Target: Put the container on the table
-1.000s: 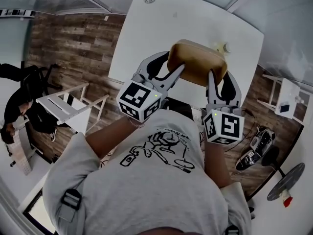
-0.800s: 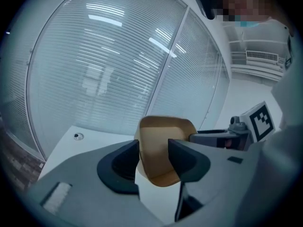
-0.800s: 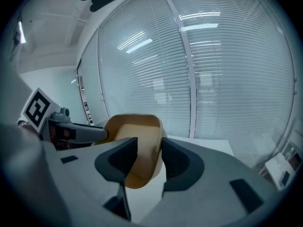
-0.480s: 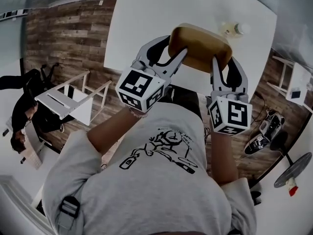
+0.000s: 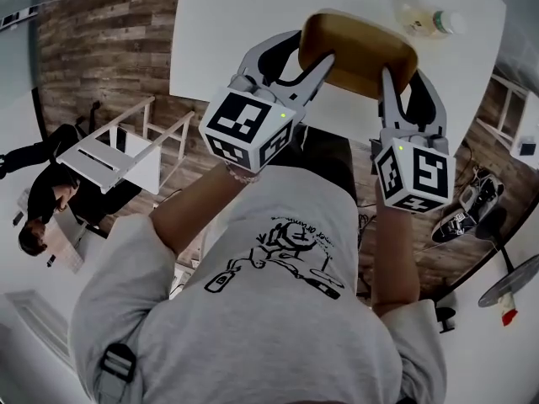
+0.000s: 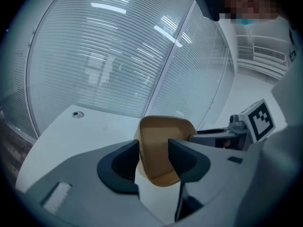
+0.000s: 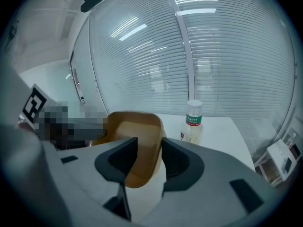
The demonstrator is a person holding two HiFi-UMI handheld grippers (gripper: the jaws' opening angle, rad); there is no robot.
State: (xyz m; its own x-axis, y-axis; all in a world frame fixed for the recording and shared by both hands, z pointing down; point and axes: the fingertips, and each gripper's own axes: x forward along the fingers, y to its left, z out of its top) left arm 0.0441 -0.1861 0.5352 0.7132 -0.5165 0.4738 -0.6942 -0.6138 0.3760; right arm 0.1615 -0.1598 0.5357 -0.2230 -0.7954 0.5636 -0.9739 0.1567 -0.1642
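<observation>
The container (image 5: 358, 53), a tan, rounded-rectangular tub, has sunk toward the white tabletop (image 5: 253, 23) over the last second. It is now above the near middle of that surface rather than up in front of the person's chest. The left hand-held gripper (image 5: 305, 55) is clamped on the tub's left end and the right hand-held gripper (image 5: 406, 78) on its right end. In each gripper view the container's wall sits pinched between the two dark pads. Neither grip has changed during the descent, and both hand-held grippers have come down together, so the tub has stayed roughly level with its open side up. Both gripper views show part of the tub's underside with bare tabletop beyond it. From this I judge it to be still carried and just short of landing, though contact cannot be ruled out. A small clear bottle (image 5: 429, 21) stands farther back and to the right, near the container but apart from it. The remaining work looks like a short final lowering, then letting go at both ends.
</observation>
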